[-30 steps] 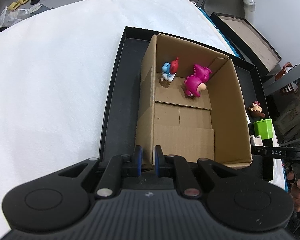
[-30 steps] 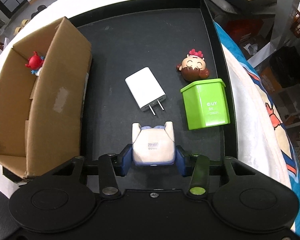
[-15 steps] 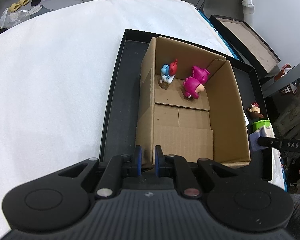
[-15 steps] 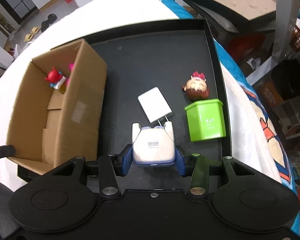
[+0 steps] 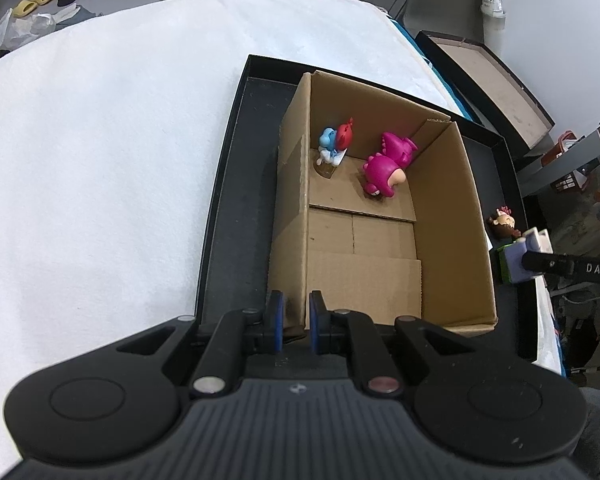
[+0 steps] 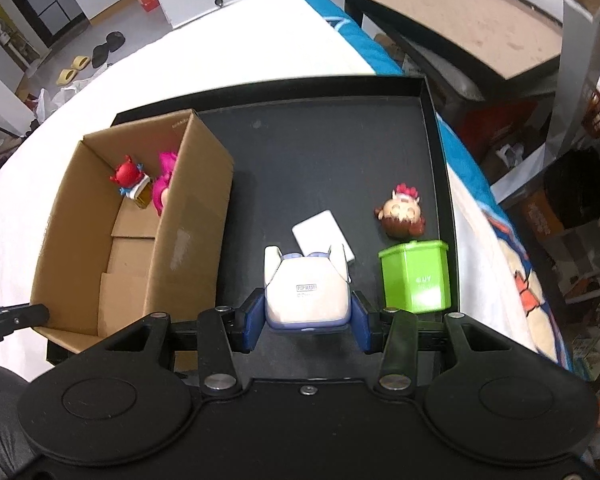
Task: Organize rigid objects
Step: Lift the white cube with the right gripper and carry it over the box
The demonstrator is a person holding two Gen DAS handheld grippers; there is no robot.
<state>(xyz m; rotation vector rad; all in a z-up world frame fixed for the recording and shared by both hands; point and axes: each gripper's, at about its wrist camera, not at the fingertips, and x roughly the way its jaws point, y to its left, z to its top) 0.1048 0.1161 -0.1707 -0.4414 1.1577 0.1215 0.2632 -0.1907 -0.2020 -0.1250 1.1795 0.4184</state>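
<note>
The right gripper [image 6: 306, 318] clamped the cream figurine [image 6: 306, 294]; it needed carrying toward ten o'clock, above the cardboard box [image 6: 188, 216], whose wall the left gripper [image 5: 296, 322] pinched.

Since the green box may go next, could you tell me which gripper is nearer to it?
Right. The right gripper, holding a toy, hovers just beside the green box; the left gripper grips the cardboard box wall across the tray.

Left gripper [image 5: 296, 322] clamped, right gripper [image 6: 306, 320] gripping

The white charger [image 6: 323, 236] is partly hidden behind the held figure [image 6: 306, 292]; the green box's [image 6: 416, 276] print is too blurry to be read.
</note>
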